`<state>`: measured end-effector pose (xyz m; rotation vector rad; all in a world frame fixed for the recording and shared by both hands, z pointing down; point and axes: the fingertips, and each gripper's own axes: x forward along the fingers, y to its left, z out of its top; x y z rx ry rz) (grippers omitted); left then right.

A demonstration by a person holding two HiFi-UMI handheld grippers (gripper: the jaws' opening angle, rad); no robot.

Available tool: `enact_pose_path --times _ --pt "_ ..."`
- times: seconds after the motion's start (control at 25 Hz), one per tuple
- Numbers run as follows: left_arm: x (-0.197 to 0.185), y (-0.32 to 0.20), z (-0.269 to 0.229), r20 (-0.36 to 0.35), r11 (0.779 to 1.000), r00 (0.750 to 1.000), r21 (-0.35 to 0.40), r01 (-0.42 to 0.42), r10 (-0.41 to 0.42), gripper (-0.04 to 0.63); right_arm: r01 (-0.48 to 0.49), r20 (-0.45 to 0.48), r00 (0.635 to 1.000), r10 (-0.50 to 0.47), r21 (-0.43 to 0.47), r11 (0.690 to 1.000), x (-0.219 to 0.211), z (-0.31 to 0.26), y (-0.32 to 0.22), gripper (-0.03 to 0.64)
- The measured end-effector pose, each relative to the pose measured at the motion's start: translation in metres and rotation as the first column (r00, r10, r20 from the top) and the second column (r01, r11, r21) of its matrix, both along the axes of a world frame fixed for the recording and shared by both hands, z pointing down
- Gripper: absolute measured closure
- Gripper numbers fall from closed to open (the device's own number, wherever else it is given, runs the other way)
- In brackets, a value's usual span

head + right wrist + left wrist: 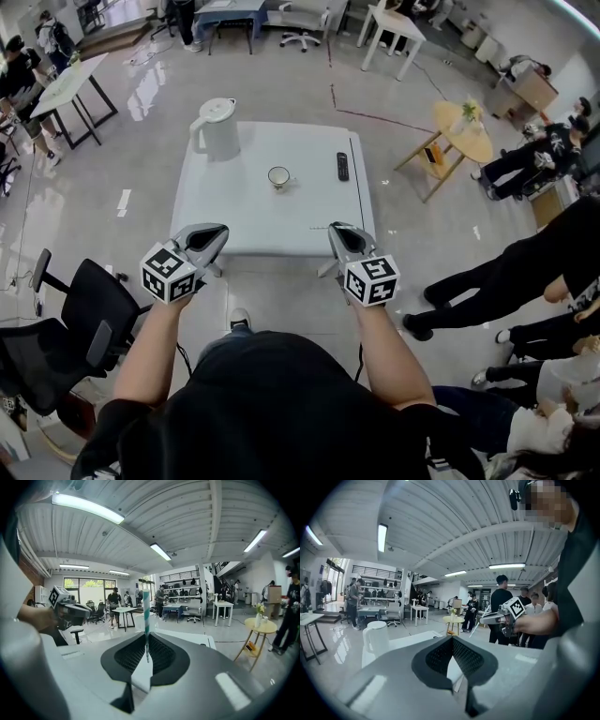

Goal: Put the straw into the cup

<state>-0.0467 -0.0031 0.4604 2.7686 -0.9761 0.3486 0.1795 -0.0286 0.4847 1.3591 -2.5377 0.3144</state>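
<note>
A: We're looking down on a white bench (246, 220), with both tools held up at its near edge. The left tool (214, 236) is on the left and the right tool (339, 234) on the right, well apart from each other.

B: And on the right tool's own camera we can see a straw (146, 616) with teal and white stripes. It's pinched between the two dark pads and stands straight up out of them, with its lower end showing just below the pinch.

A: So the right tool is clamped on the straw. What about the left one?

B: On its camera we see the pads pressed together at the tips with nothing between them. Only a sliver of white bench shows through the gap lower down.

A: Now the cup (278, 176). It's small and pale with a handle, and it sits upright near the middle of the bench. That's farther out than both tools and roughly between them, so the straw is well apart from it.

B: We've got company on that bench too. A tall white jug (216, 127) is at the far left corner, and a dark remote (342, 166) lies to the right of the cup, apart from it.

A: Off the bench we see a black office chair (84, 319) at near left on the glossy floor. There's a round wooden table (461, 131) at far right, with people seated and standing along the right side.

B: From the left tool's camera we also catch the right tool across the way, marker cube up, with the straw poking out at a slant.
</note>
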Motion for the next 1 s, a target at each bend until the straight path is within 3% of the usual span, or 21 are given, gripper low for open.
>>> enact_pose_path --times 1.0 --pt "-0.031 -0.075 0.024 0.0 0.995 0.997 -0.062 -0.077 0.077 0.595 -0.068 -0.005 0.998 0.067 -0.055 0.996 -0.036 0.018 -0.055 0.563"
